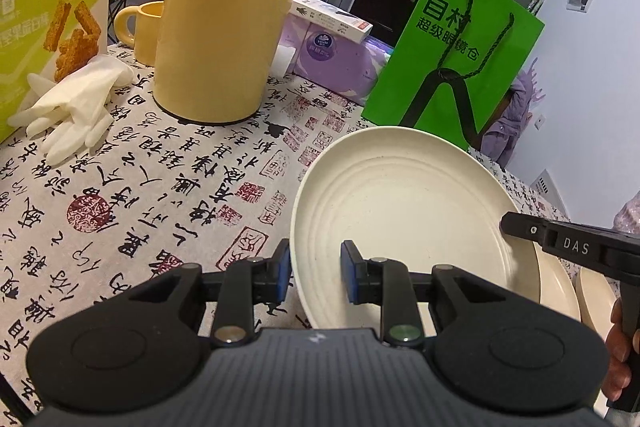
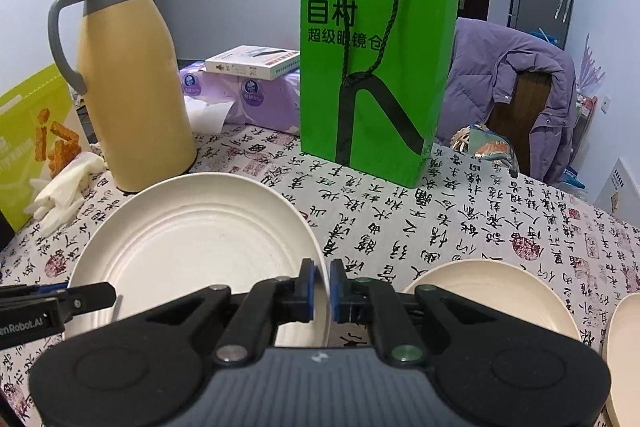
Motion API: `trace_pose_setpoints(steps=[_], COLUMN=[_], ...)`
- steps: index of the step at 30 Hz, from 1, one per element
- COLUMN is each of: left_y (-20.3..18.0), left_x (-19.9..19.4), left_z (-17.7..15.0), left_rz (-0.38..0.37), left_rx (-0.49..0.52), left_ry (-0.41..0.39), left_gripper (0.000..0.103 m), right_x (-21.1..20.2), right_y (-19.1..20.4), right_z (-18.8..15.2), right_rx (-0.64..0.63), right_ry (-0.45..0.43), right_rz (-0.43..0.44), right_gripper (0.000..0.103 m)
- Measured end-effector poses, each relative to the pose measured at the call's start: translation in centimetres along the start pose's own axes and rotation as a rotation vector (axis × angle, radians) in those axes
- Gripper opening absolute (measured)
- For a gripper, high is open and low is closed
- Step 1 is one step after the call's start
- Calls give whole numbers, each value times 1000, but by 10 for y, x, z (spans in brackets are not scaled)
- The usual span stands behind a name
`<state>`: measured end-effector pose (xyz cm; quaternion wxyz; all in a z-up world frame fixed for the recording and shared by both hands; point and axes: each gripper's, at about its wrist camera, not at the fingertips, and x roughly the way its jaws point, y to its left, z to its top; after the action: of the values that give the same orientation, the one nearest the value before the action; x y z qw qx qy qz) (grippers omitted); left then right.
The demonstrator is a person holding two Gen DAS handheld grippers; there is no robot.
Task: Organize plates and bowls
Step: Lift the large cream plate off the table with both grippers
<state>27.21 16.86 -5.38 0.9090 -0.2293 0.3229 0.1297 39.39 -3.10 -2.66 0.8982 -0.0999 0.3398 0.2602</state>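
While my right gripper [image 2: 323,287] pinches the right rim of the round cream ridged plate [image 2: 192,247], my left gripper [image 1: 316,269] straddles its opposite rim, blue pads parted, not closed. That plate tilts above the calligraphy tablecloth [image 2: 460,223] between both tongs. Just right of it lies another cream plate [image 2: 492,279], probably the stacking target.

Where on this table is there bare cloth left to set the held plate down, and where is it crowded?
Bare cloth lies between the green bag, the held plate and the cream dishes at the right, and in front of the thermos beside the gloves. The back is crowded: mug, snack box, tissue packs.
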Motion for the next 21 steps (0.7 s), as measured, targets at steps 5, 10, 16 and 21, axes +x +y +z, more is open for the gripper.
trace_pose_setpoints(steps=[5,10,16,21], left_y=[-1,-5,-6,-10], left_x=[-9,-19,-33,-48], left_z=[3,5,6,4], left_rz=[0,-2,-8,-1], left_rx=[2,8,14,29], left_ry=[-14,-28,-37,-53], left_gripper=[26,26,26,26], right_x=[-5,-16,-30,-43], right_y=[1,3,4,7], right_z=[0,1,1,-2], right_rx=[9,17,24,27], right_ry=[-4,-16,-31,-42], right_rz=[-3,-5,-2,0], right_gripper=[8,8,8,8])
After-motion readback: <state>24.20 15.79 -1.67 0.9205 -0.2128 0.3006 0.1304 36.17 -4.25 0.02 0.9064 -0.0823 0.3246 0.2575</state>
